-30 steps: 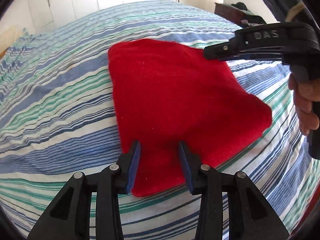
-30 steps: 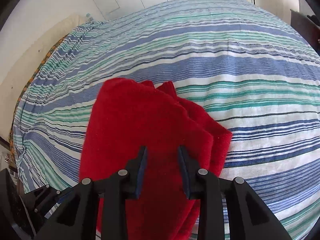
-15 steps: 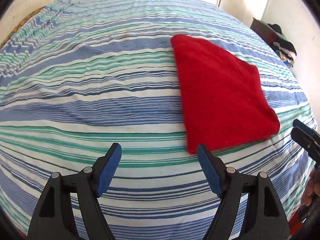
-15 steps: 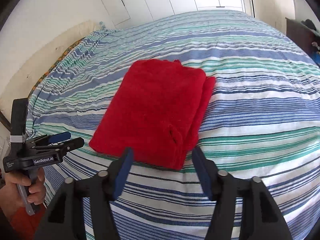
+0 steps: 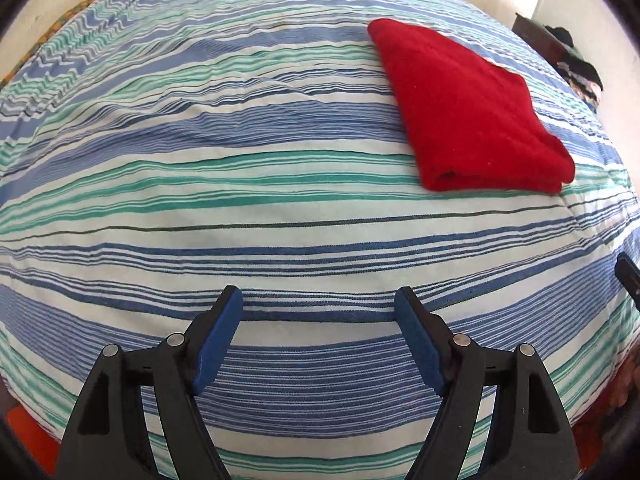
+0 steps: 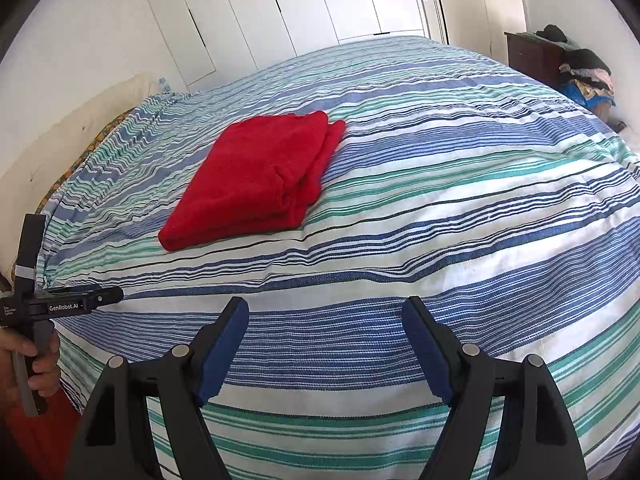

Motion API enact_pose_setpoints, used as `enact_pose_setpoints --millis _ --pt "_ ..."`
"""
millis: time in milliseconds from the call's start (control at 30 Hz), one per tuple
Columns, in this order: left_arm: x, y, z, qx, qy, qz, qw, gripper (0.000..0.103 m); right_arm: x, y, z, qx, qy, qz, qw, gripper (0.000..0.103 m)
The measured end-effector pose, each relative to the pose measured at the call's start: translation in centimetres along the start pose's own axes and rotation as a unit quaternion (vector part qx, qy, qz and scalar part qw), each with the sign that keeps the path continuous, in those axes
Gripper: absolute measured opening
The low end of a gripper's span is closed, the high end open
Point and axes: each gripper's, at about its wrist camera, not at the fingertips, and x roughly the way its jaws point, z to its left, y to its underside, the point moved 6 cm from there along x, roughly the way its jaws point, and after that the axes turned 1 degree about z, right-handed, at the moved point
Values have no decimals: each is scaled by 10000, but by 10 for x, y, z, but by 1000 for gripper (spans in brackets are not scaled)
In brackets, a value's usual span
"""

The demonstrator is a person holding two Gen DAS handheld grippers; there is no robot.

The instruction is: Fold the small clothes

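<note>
Both claws stand wide apart and hold nothing: our left claw (image 5: 318, 336) hangs over bare striped bedcover, and our right claw (image 6: 326, 346) does the same nearer the foot of the bed (image 6: 460, 208). Between each pair of blue pads we see only stripes, no cloth.

We judge the fold to be done. The red garment (image 6: 256, 180) lies as a neat flat packet on the bed, well clear of both claws, so we take it that the claws are open and apart from it in order to leave it undisturbed.

From the left wrist, the red garment (image 5: 468, 108) sits up and to the right, and its near edge shows the stacked layers end on. From the right wrist we get what that view lacks: the doubled layers along the garment's right side, the left claw seen from outside (image 6: 92, 298) with the hand (image 6: 32, 364) gripping its handle at the bed's edge, the white cupboard doors (image 6: 304, 4) behind, and a heap of clothes (image 6: 580, 72) on a dark stand in the corner.
</note>
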Motion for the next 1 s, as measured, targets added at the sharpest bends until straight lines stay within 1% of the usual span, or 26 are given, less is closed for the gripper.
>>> enact_pose_setpoints --millis 100,233,333,533,633,733,800,833,867,900,933,1000 --pt "-4 2 3 -20 -17 -35 10000 80 1 -3 4 -145 49 -104 9998 78" --pt "-4 3 7 -37 -55 -28 10000 81 9 3 13 -303 27 7 9995 78" --pt "-2 4 9 -51 -61 4 10000 81 10 6 17 -418 23 14 9991 78" --pt "1 6 8 -9 -84 50 10000 81 11 7 15 -370 21 35 9993 78" --pt "0 1 10 -18 -10 20 10000 81 11 6 17 -307 -69 105 9994 78" --pt "-1 -19 11 -127 210 -44 9997 81 9 -10 22 -204 -389 128 9990 78" --pt "1 -41 8 -244 380 -46 9990 81 11 -32 26 -194 -619 60 9979 79" --pt "1 -53 4 -292 484 -87 9984 82 13 -46 28 -176 -747 19 9970 81" --pt "1 -66 -2 -310 639 -155 9974 83 18 -60 29 -136 -885 -10 9960 87" --pt "3 -79 -10 -289 799 -210 9962 88 26 -74 28 -59 -1043 18 9945 90" --pt "7 -92 -18 -246 913 -233 9952 92 37 -86 27 46 -1217 107 9925 93" --pt "21 -113 -33 -181 1068 -178 9940 92 71 -103 23 261 -1519 512 9867 93"
